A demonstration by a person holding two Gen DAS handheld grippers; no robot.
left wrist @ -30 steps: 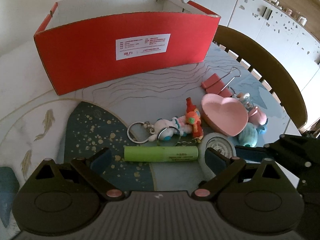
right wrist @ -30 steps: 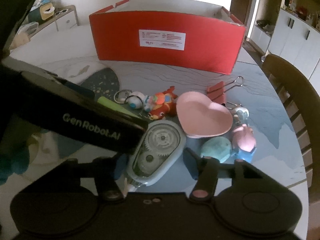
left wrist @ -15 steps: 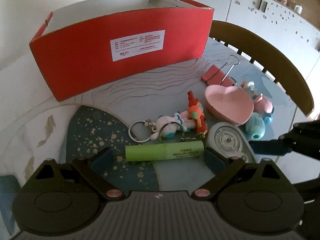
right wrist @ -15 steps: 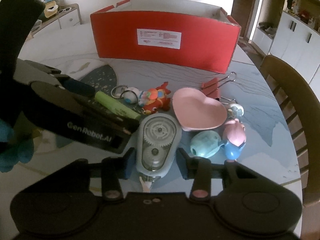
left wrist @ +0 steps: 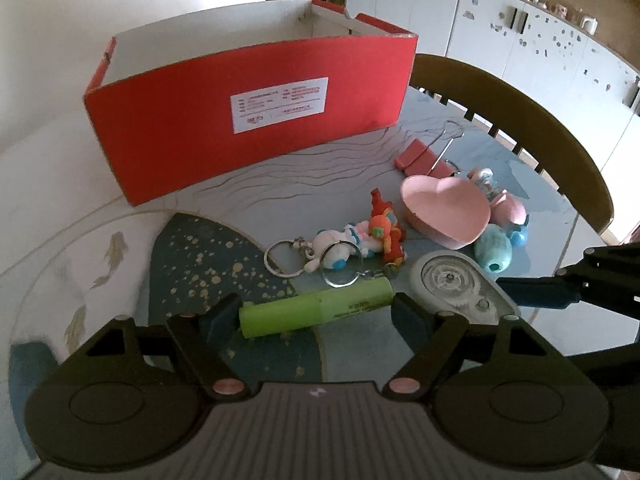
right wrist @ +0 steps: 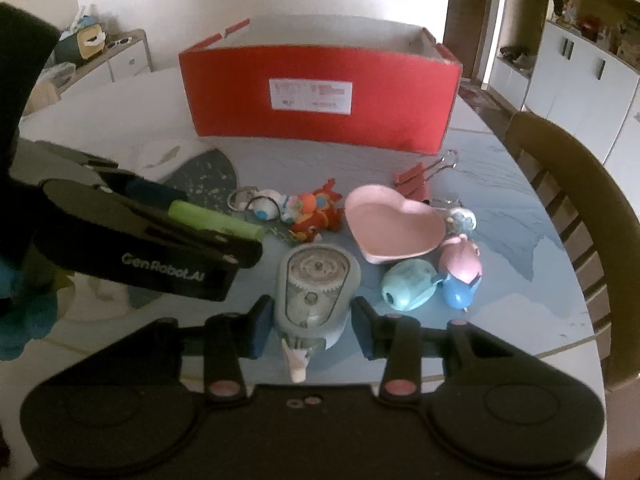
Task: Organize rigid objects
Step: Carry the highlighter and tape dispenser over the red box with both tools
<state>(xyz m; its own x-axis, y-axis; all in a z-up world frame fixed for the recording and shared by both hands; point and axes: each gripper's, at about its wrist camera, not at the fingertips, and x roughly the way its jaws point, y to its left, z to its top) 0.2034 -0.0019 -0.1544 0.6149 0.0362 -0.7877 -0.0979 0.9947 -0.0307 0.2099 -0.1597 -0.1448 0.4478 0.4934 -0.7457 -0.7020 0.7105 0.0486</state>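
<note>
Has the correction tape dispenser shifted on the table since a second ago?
Yes. The correction tape dispenser turned from slanted to straight between the right hand-held gripper fingers, relative to the heart dish.

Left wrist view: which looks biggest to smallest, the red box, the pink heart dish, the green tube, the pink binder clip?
1. red box
2. and 3. pink heart dish and green tube: alike, and the tube lies nearer
4. pink binder clip

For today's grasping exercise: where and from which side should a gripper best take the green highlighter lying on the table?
Grip the green highlighter across its middle barrel, coming down from above and the near side. It lies flat, lengthwise between the closing left gripper fingers, so their pads only meet its rounded ends, likely a slippery hold. Its far side is crowded by keyrings.
</note>
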